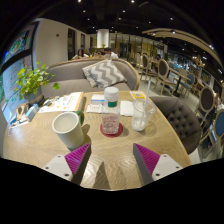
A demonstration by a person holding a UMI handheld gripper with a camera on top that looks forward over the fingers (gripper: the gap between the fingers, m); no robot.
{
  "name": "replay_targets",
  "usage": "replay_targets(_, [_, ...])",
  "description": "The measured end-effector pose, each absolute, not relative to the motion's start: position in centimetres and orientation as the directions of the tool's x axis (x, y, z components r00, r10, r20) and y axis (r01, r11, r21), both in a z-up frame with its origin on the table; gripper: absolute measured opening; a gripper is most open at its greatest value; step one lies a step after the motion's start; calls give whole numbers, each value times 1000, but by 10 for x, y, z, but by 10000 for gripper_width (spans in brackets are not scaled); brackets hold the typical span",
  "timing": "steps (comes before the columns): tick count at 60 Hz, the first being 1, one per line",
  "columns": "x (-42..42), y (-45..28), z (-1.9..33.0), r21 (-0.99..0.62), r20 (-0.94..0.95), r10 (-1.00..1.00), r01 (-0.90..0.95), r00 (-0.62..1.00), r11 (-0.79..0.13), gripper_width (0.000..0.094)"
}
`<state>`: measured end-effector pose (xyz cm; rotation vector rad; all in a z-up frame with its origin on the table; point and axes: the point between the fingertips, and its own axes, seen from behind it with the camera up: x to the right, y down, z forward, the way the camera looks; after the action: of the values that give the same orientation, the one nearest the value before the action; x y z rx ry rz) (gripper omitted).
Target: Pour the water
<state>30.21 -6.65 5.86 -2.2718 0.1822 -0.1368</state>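
Note:
A clear plastic water bottle [111,110] with a pale green cap stands on a red coaster on the wooden table [110,150], just ahead of my fingers. A clear drinking glass [143,114] stands to its right. A white mug [68,130] stands to its left, ahead of my left finger. My gripper [112,160] is open and empty; its magenta pads [78,157] stand wide apart over bare tabletop, short of the bottle.
Papers and a booklet [62,102] lie at the table's far side. A potted plant [30,80] stands at the far left. A grey sofa with a zigzag cushion [103,72] is behind the table. Grey chairs [180,112] stand to the right.

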Motion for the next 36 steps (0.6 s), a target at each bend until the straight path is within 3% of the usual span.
replay_targets(19, [234,-182,148,-760,5,-224,-142,975,-635,857])
replay_targets(36, [214,-220,184,-784,17,-226,-128,974,-608,853])
